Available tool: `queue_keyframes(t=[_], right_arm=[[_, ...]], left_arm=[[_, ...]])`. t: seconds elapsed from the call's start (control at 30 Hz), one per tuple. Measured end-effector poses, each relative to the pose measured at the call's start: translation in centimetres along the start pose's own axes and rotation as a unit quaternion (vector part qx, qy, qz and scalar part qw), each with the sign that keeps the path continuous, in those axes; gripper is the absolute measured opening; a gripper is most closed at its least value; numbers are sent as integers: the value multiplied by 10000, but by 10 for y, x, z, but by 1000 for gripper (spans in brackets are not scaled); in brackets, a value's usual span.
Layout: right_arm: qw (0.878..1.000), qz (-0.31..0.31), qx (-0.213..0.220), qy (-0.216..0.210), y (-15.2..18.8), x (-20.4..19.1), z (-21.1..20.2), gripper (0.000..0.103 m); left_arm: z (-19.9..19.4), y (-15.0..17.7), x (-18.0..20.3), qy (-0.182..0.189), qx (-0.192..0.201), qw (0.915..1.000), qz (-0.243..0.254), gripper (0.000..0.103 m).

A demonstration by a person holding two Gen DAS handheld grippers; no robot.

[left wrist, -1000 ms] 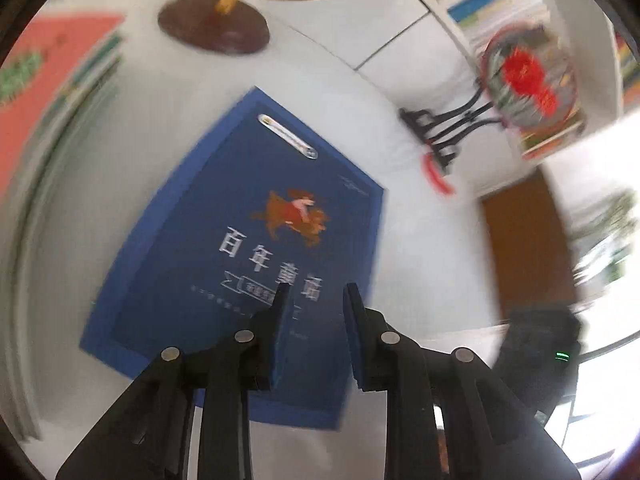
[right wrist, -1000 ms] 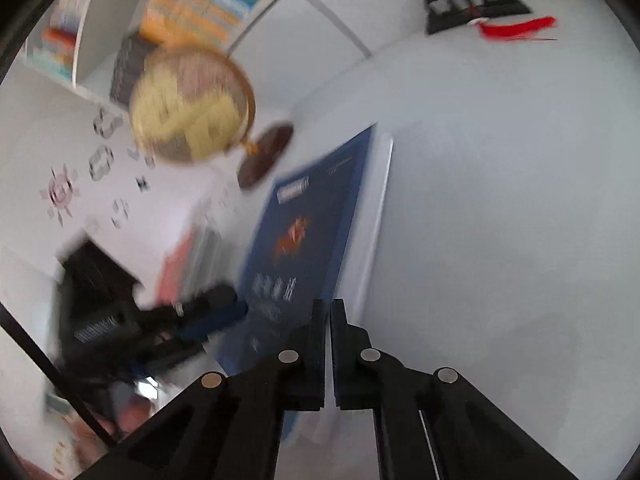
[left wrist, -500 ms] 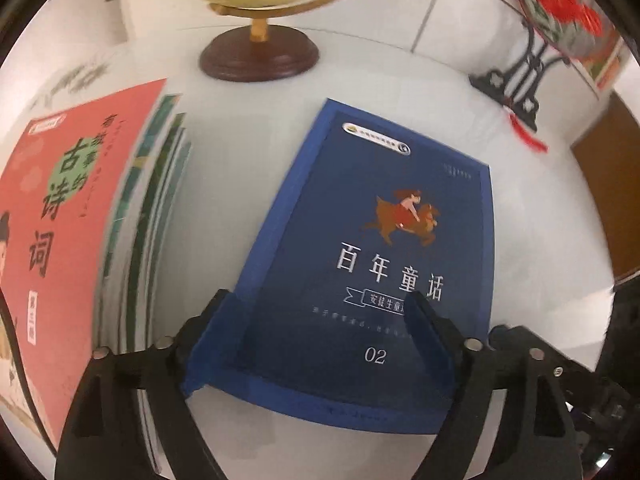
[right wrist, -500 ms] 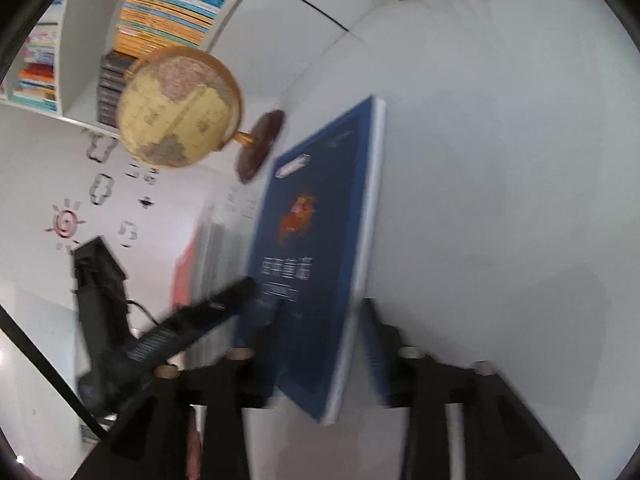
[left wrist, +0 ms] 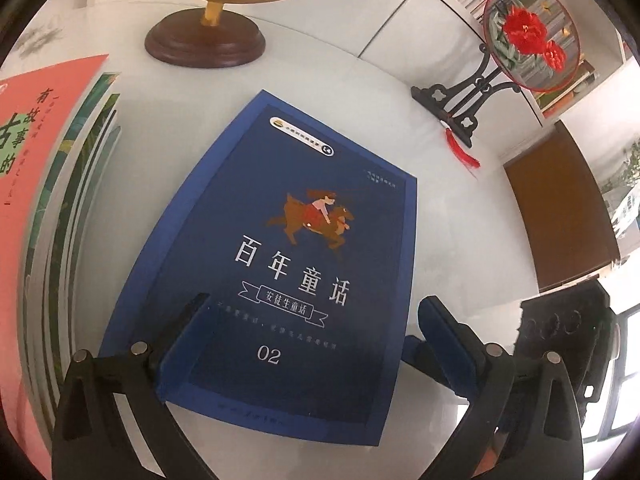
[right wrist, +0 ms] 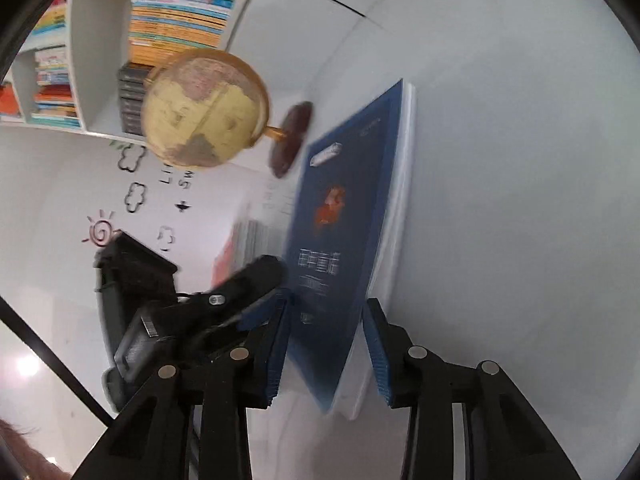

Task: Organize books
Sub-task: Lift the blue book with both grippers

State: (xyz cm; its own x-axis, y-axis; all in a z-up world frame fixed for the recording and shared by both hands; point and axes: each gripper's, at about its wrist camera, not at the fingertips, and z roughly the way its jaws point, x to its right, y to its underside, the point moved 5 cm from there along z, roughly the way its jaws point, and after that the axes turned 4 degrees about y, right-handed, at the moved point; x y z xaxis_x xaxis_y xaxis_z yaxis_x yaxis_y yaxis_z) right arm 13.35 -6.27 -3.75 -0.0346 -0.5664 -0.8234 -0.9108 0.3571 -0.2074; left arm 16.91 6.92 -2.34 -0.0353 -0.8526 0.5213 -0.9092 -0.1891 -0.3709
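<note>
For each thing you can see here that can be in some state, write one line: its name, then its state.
Blue book: closed, flat on the table, cover up.
Pink book: closed, topping a stack.
Globe: upright on its base.
Left hand-held gripper: open wide over the blue book.
Right hand-held gripper: jaws just closing, straddling the blue book's corner.

Blue book (left wrist: 280,248) cover smooth matt card, white paper page edges showing along its side; counter (left wrist: 460,240) beneath it smooth white, faint sheen; globe (right wrist: 204,108) glossy, with a polished dark wood base (left wrist: 205,42) behind the book; gripper fingers (left wrist: 444,344) matt black plastic, ribbed blue pads, shiny metal pins
</note>
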Motion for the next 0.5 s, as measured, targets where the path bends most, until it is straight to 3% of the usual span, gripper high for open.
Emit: queue_keyframes(t=[0.07, 0.13, 0.2, 0.23, 0.33, 0.43, 0.5], right_arm=[[10000, 42, 41, -71, -2, -1, 2, 35], [9999, -115, -6, 52, -2, -4, 6, 27], [9987, -91, -41, -496, -2, -10, 3, 11], [9969, -53, -61, -779, -2, -16, 2, 11], [9981, -304, -201, -494, 2, -19, 12, 11], [9973, -78, -214, -694, 4, -16, 14, 11], [9993, -343, -154, -71, 6, -13, 14, 11]], left_arm=[[-1, -3, -3, 39, 26, 10000, -84, 99], [-3, -5, -5, 13, 62, 9999, -100, 99], [-4, -5, -7, 106, 66, 9998, -183, 99], [-4, -5, -7, 123, 69, 9997, -208, 99], [-4, -4, -7, 37, 102, 9997, -198, 99], [-5, -4, -7, 11, 113, 9998, -186, 99], [-5, -5, -7, 0, 106, 9996, -258, 99]])
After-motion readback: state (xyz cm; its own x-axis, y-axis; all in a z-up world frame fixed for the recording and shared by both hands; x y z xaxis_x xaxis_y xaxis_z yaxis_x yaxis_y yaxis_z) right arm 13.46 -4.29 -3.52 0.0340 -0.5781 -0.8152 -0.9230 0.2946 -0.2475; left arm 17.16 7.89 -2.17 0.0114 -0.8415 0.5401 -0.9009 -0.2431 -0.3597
